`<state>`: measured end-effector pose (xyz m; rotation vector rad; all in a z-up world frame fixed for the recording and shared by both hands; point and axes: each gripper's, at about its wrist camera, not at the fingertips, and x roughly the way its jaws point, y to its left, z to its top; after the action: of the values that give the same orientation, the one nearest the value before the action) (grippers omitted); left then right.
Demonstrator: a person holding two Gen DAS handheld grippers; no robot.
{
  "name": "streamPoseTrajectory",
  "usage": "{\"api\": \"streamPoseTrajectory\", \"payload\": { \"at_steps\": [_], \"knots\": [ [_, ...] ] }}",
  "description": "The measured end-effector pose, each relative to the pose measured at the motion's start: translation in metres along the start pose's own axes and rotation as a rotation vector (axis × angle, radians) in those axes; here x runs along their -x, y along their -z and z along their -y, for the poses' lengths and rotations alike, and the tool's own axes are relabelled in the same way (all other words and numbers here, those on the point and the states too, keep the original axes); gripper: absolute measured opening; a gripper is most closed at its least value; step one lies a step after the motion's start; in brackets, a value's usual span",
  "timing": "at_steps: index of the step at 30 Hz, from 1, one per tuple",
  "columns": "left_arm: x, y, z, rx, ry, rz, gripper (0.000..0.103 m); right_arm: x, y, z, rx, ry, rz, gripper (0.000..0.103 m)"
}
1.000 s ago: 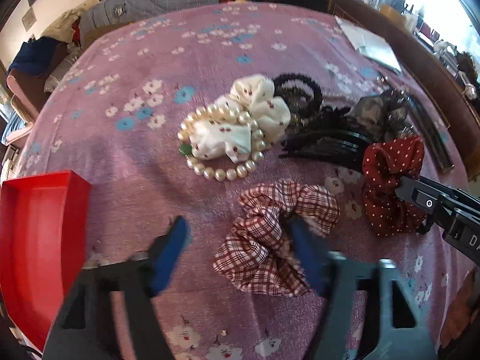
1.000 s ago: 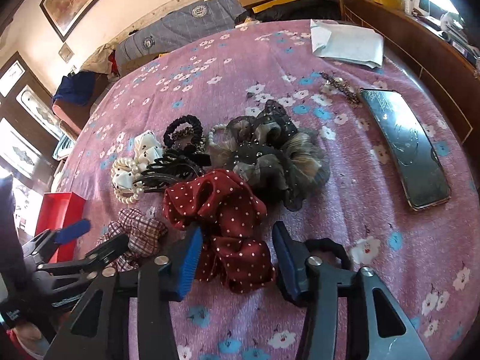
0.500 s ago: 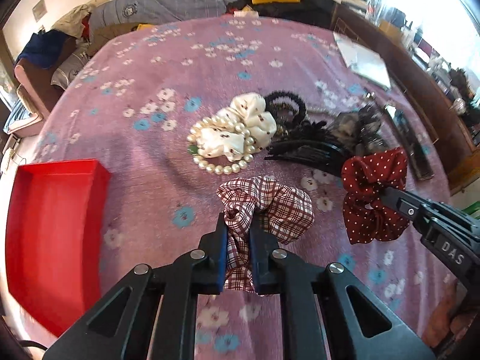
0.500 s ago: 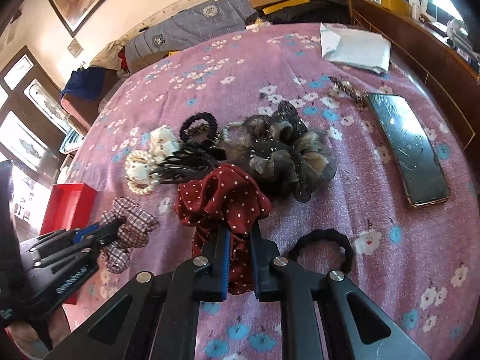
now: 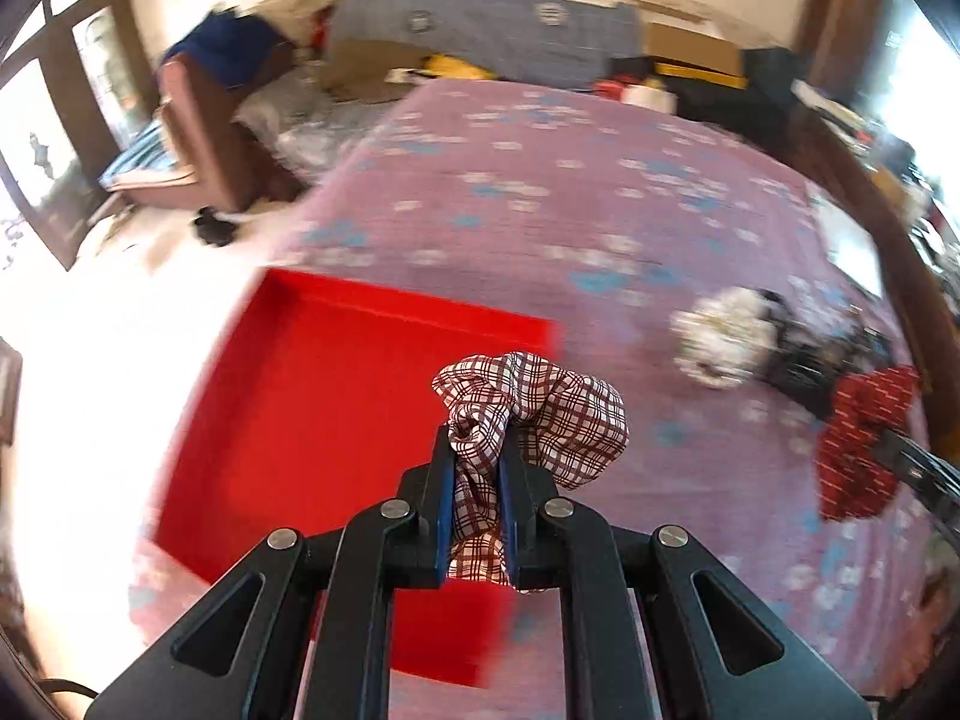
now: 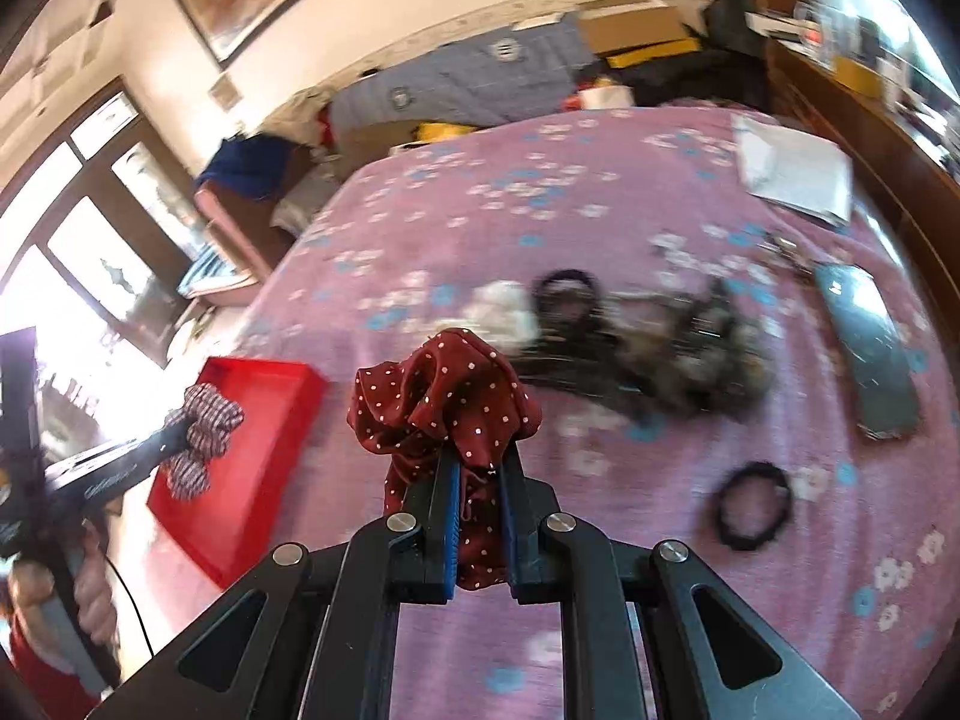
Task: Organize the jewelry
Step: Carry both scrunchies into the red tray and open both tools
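1. Left wrist view: the left gripper (image 5: 474, 486) has its fingers clamped on a plaid scrunchie (image 5: 534, 408), which hangs clear of the bed (image 5: 600, 210). The red tray (image 5: 312, 396) lies directly under and ahead of the fingers, spreading from 12 o'clock round to 9 o'clock; its right edge lines up roughly with the scrunchie. By this reading, the left hand is the nearer of the two to the tray and a drop here would need little more travel. At 3 o'clock, the polka-dot scrunchie (image 5: 864, 438) shows in the other gripper. The view is blurred.

2. Right wrist view: the right gripper (image 6: 480, 492) has its fingers clamped on the red polka-dot scrunchie (image 6: 444, 402), lifted off the bed (image 6: 540, 192). The red tray (image 6: 252, 456) lies at 9 o'clock from these fingers, its long axis running away from the camera. The left gripper (image 6: 174, 438) holds the plaid scrunchie (image 6: 204, 432) over the tray's near left side. The remaining pile of hair accessories (image 6: 648, 354) sits at 1 o'clock, a black hair tie (image 6: 750, 504) at 3 o'clock.
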<state>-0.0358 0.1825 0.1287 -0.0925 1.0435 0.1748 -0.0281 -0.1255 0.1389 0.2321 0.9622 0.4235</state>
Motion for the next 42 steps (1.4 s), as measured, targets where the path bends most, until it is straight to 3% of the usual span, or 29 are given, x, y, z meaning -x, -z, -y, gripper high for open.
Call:
{"api": "streamPoseTrajectory", "payload": {
  "at_steps": [6,12,17,22,23,25,27,30,42],
  "knots": [
    [-0.039,-0.026,-0.081,0.036,-0.118,-0.010,0.012,-0.040,-0.015,-0.077,0.079,-0.108,-0.057,0.013],
    [-0.093,-0.050,-0.125,0.053,-0.106,-0.063,0.013,-0.119,-0.022,-0.143,0.142,-0.121,-0.160,0.013],
    [-0.123,-0.059,-0.137,0.054,-0.091,-0.100,0.016,-0.175,-0.023,-0.164,0.148,-0.089,-0.229,0.013],
    [-0.125,-0.062,-0.140,0.055,-0.034,-0.100,0.033,-0.204,-0.025,-0.174,0.136,-0.058,-0.252,0.017],
    [-0.122,-0.062,-0.140,0.053,-0.021,-0.099,0.036,-0.206,-0.025,-0.175,0.134,-0.056,-0.255,0.017],
    [-0.116,-0.062,-0.137,0.045,-0.021,-0.086,0.038,-0.208,-0.025,-0.179,0.137,-0.049,-0.252,0.037],
    [-0.105,-0.061,-0.136,0.035,-0.028,-0.062,0.050,-0.205,-0.027,-0.182,0.144,-0.038,-0.230,0.052],
    [-0.086,-0.060,-0.137,0.034,-0.048,-0.016,0.057,-0.199,-0.027,-0.185,0.147,-0.034,-0.217,0.053],
    [-0.020,-0.040,-0.118,-0.014,-0.201,0.065,0.057,-0.143,-0.012,-0.171,0.115,-0.069,-0.171,0.058]
  ]
}}
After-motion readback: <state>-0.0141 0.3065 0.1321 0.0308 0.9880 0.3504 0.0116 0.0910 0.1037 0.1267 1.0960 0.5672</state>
